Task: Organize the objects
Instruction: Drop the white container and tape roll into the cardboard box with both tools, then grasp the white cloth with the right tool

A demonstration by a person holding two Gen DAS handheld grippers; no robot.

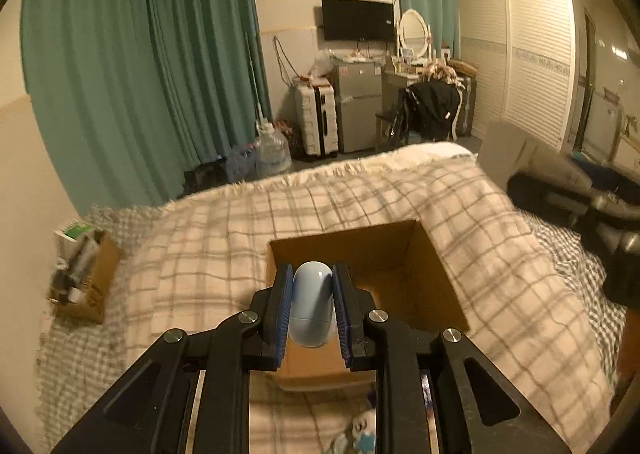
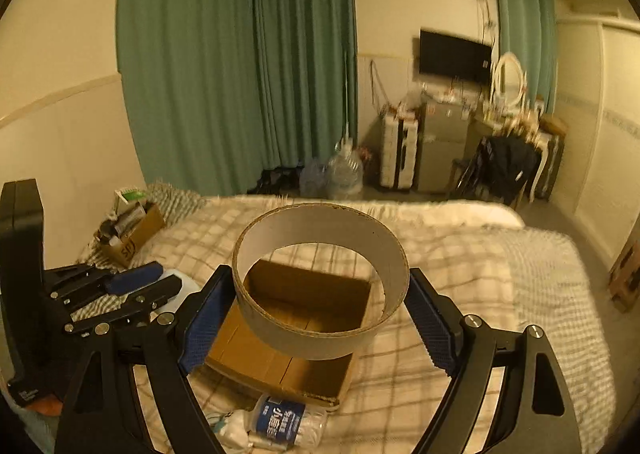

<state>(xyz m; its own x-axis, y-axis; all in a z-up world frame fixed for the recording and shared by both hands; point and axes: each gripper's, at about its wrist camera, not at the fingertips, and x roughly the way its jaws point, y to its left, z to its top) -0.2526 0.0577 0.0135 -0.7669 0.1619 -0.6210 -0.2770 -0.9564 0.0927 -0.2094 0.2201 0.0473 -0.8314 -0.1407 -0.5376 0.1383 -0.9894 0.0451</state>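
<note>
An open cardboard box (image 1: 436, 282) lies on the checked bedspread; it also shows in the right wrist view (image 2: 288, 370). My left gripper (image 1: 313, 278) is shut on a pale blue capsule-shaped object (image 1: 312, 308) and holds it over the box's near-left edge. My right gripper (image 2: 320, 286) is shut on a wide cardboard ring (image 2: 316, 342) and holds it above the box. The left gripper (image 2: 132, 282) also shows at the left of the right wrist view.
A second cardboard box of small items (image 1: 86, 278) sits at the bed's far left (image 2: 132, 230). A plastic packet with a blue label (image 2: 280, 420) lies in front of the open box. Beyond the bed are water jugs (image 1: 272, 153), a suitcase, a fridge and a chair.
</note>
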